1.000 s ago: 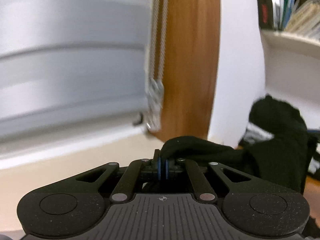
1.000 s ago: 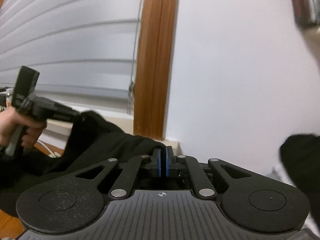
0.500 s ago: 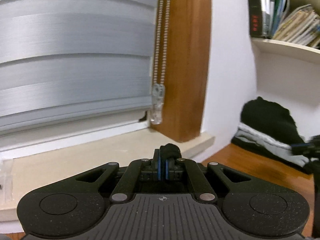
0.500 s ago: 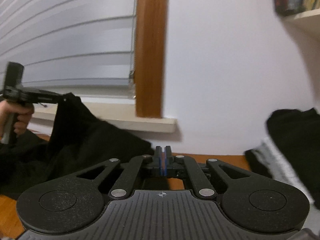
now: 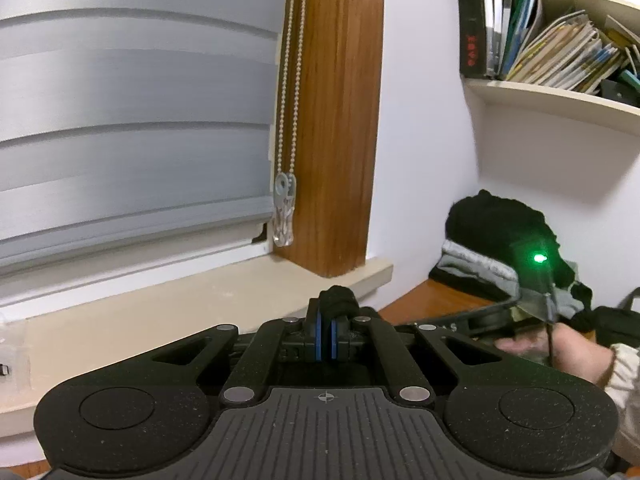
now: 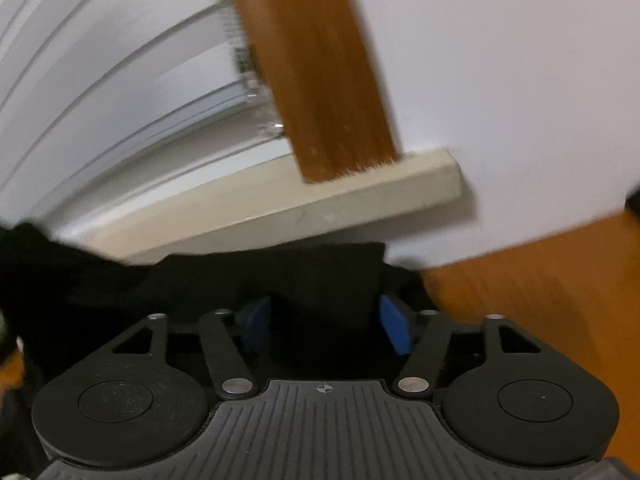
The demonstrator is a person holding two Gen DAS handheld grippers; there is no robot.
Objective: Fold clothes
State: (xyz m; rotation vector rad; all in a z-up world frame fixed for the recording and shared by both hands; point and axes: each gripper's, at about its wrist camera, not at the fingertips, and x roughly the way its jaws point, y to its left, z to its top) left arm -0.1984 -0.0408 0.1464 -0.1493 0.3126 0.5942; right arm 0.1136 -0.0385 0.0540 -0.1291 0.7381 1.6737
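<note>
The left gripper (image 5: 325, 334) has its blue pads pressed together on a bunched edge of the black garment (image 5: 338, 298), holding it up in front of the pale window sill (image 5: 180, 308). The right gripper (image 6: 326, 322) is low over the wooden table (image 6: 540, 280); its jaws have just been opening and now stand wide, with the dark cloth (image 6: 320, 276) lying between them, but the pads are not pressing on it.

I think the step in hand is to take a second hold on the garment, so that it can be stretched and laid flat for a fold. To do it well, the right gripper should go forward until one clear edge or corner sits deep between the pads, and close on that layer only, not on a thick bundle. The left hold should stay firm and at a similar height, otherwise the cloth will hang crooked and the fold will be uneven.

The left wrist view shows things the right one does not: the person's right hand (image 5: 548, 346) on its tool at the right edge, a pile of dark and grey clothes (image 5: 496, 236) in the far corner, and a shelf of books (image 5: 560, 40) above it. The right wrist view, rather blurred, alone shows the cloth spread on the table under the sill.
</note>
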